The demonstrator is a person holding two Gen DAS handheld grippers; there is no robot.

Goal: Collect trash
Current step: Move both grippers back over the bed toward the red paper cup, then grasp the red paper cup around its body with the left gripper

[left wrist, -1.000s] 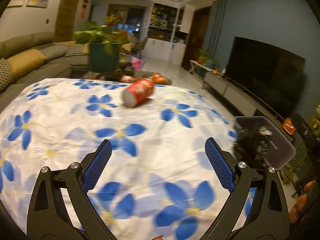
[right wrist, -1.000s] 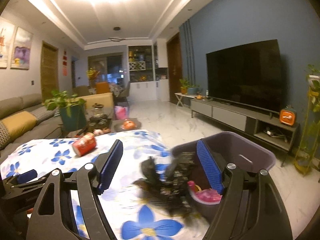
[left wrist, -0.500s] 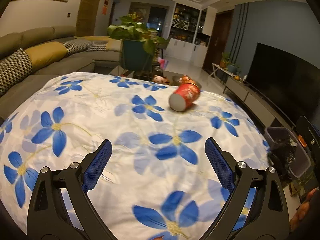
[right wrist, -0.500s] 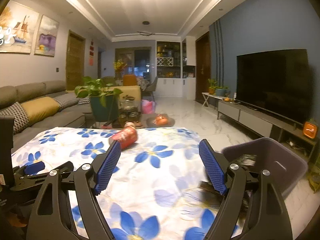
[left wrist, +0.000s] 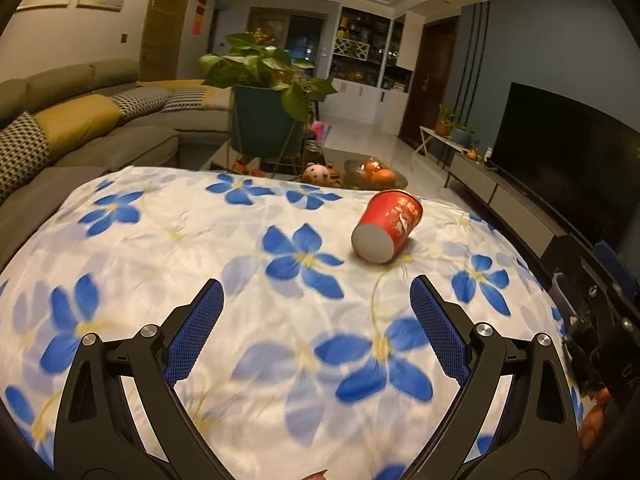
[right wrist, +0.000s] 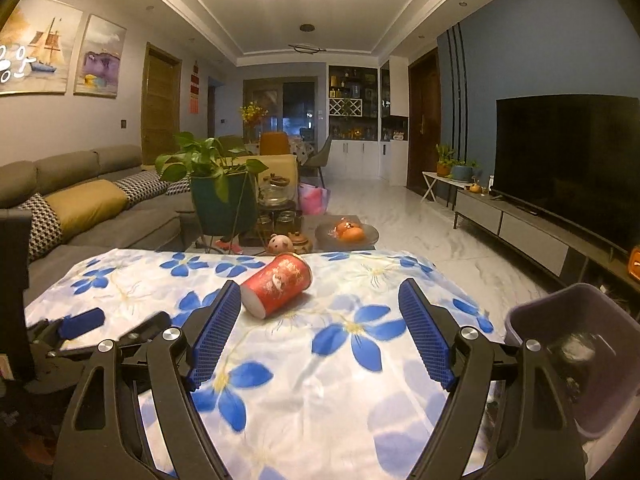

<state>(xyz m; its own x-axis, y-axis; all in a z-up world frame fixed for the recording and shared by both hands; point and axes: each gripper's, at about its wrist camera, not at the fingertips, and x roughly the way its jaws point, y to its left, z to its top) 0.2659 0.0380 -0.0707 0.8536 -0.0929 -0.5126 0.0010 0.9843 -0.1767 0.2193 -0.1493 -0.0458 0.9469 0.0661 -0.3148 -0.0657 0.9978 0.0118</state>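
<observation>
Both tongs are spread wide and hold nothing. The left gripper [left wrist: 316,320] hovers over the flowered cloth [left wrist: 160,248], with the red cup [left wrist: 387,226] lying on its side ahead and to the right. The right gripper [right wrist: 320,320] points at the same cup [right wrist: 277,283], near its left finger. A purple bin [right wrist: 576,360] sits beside the table's right edge, something dark inside it.

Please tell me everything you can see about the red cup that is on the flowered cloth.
The red cup looks like a paper cup, red with pale printed marks that I cannot read. It lies on its side on the flowered cloth, its plain pale bottom turned toward the cameras and its mouth pointing away. Only the cloth touches it. Both grippers are apart from it, jaws open. The left wrist view shows it near the cloth's far edge.
</observation>
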